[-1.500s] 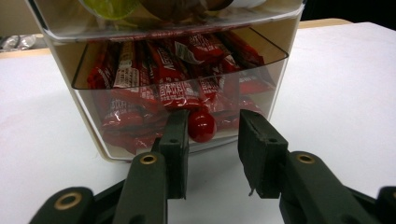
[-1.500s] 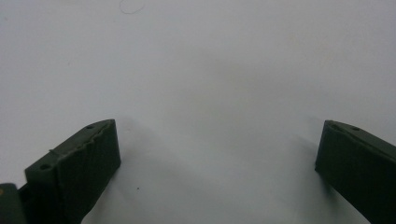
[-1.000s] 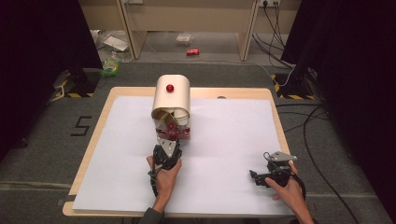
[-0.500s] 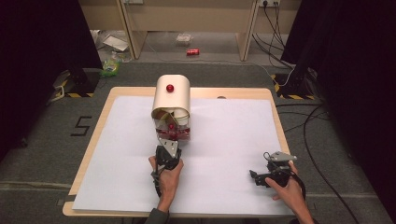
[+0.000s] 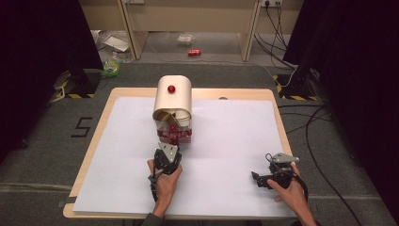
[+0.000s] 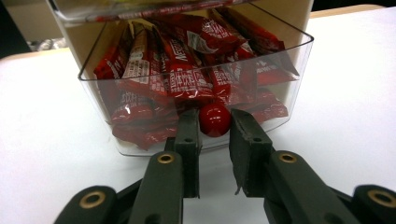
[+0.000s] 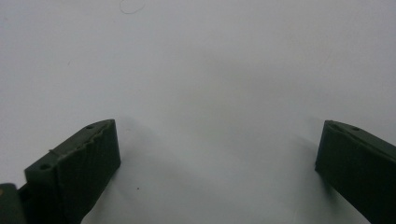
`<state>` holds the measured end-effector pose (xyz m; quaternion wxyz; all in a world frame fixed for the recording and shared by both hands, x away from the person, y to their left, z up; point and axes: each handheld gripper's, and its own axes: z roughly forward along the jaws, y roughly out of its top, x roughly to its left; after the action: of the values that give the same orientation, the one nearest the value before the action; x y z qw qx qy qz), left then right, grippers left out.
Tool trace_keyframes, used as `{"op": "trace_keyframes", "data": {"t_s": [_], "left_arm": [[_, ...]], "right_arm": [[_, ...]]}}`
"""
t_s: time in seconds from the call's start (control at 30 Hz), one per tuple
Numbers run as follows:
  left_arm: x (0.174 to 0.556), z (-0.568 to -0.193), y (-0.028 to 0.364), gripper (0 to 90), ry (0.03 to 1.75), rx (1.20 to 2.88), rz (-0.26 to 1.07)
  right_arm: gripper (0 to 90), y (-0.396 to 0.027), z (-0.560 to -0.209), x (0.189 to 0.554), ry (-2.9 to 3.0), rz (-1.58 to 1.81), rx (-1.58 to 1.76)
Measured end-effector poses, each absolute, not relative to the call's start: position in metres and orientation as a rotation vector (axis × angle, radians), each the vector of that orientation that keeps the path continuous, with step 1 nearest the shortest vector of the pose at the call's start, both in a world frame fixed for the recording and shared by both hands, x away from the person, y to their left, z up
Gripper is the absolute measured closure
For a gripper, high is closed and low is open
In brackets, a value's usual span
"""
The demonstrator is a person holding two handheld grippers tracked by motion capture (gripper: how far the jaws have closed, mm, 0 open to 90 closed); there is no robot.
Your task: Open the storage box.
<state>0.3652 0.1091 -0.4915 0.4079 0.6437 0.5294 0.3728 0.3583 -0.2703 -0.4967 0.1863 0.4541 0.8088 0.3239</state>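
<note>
The left gripper stands on the white worktop, just in front of the clear drawer of the cream dispenser. The drawer is pulled out a little and is full of red candy bars. Its red knob lies straight ahead, between the two jaws, which have just been closing and now touch it on both sides, so I judge it as gripped. The next pull should go straight back toward the person. The right gripper rests well apart at the right, jaws wide open, with nothing between them
</note>
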Motion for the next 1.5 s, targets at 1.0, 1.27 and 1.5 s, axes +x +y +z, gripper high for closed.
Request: {"op": "trace_keyframes", "data": {"t_s": [1.0,1.27,1.5], "left_arm": [[0.346,-0.467,0.129,48.5,1.129,1.688,0.738],[0.35,-0.457,0.133,39.2,1.046,1.702,0.719],[0.356,-0.449,0.135,30.0,0.99,1.72,0.724]], "right_arm": [[0.4,-0.27,-0.497,0.358,2.277,0.912,1.28],[0.4,-0.27,-0.497,0.358,2.277,0.913,1.279],[0.4,-0.27,-0.497,0.358,2.277,0.913,1.279]]}}
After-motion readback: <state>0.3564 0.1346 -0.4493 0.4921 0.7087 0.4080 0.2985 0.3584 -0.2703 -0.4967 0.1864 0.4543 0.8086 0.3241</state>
